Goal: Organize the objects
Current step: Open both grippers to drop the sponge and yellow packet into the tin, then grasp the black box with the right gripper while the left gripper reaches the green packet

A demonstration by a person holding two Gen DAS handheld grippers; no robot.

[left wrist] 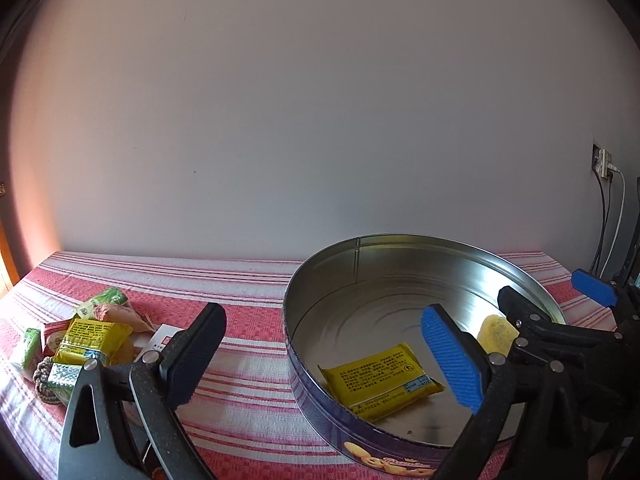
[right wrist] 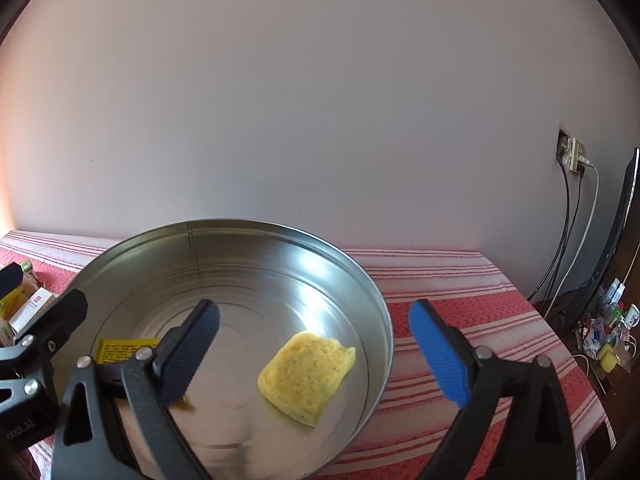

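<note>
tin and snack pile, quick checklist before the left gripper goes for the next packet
1. Left gripper open and holding nothing: ok.
2. Right gripper open, pale yellow snack lying free in the tin: ok.
3. Round tin has bare floor left beside the yellow packet: ok.
4. Snack pile on the striped cloth, left of the tin, in view: ok.
5. Top packet free of the braided cord beneath: cannot tell.

A yellow printed snack packet (left wrist: 382, 380) lay inside the round silver metal tin (left wrist: 320, 280) on the red-striped worktop (left wrist: 240, 360), beside a heap of wrapped snacks (left wrist: 80, 336).
</note>
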